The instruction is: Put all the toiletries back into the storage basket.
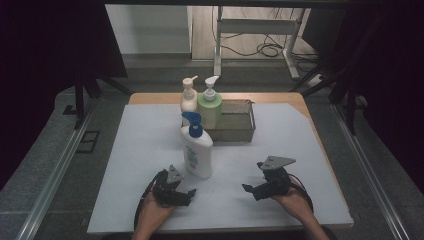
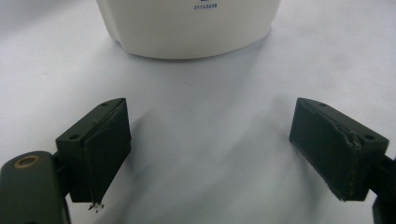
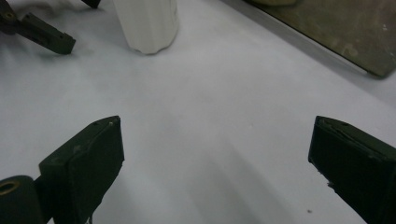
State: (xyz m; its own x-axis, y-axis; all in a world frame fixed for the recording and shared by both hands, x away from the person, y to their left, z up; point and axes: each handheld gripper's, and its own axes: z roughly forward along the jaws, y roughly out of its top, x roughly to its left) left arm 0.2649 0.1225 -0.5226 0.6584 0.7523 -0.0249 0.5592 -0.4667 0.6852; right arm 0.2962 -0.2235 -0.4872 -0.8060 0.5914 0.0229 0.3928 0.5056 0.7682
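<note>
**Three pump bottles, two claws, one tray**

While both claws rest low over the white table (image 1: 150,140), we count three pump bottles. One is the white bottle with a blue pump (image 1: 197,150), standing upright on the bare table just ahead of the left claw (image 1: 186,195). The other two, a cream bottle (image 1: 189,97) and a green bottle (image 1: 210,107), stand side by side at the left end of the single metal tray (image 1: 240,125) behind it.

Writing: blue print on the white bottle's front is too small for us to read in the high view; in the left gripper view its base (image 2: 187,28) bears small digits, possibly "21143638".

Left claw: jaws spread wide, nothing between them, apart from the bottle. Right claw (image 1: 248,188): jaws likewise wide (image 3: 215,158), holding nothing, over bare table.
</note>
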